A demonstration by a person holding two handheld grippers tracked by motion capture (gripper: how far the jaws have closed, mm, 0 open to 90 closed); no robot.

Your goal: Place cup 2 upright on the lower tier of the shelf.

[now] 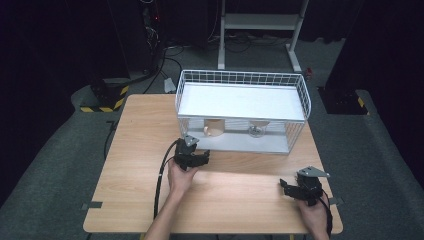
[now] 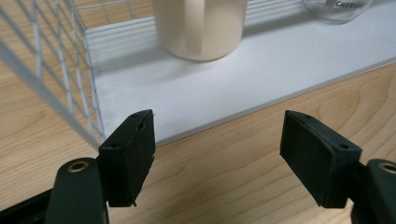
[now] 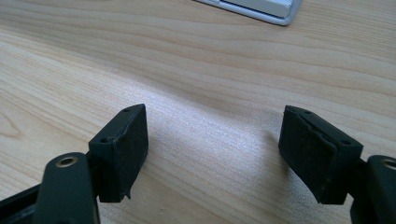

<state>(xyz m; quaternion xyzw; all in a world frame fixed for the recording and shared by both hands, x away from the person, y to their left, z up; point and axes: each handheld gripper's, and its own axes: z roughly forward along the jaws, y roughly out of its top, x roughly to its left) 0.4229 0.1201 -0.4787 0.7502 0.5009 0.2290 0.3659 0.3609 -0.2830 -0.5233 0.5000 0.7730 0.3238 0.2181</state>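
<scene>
Left gripper (image 2: 217,156) spread and empty, facing cream cylindrical ceramic cup (image 2: 201,28) just ahead on white wire-sided shelf (image 2: 196,93); right gripper (image 3: 212,154) spread, well apart

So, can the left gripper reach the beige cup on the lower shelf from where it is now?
Probably yes. The left gripper stands open just before the rack's open front, and the beige cup is straight ahead on the white lower shelf. Nothing lies between the jaws and the cup; the wire side wall stays off to one side.
</scene>
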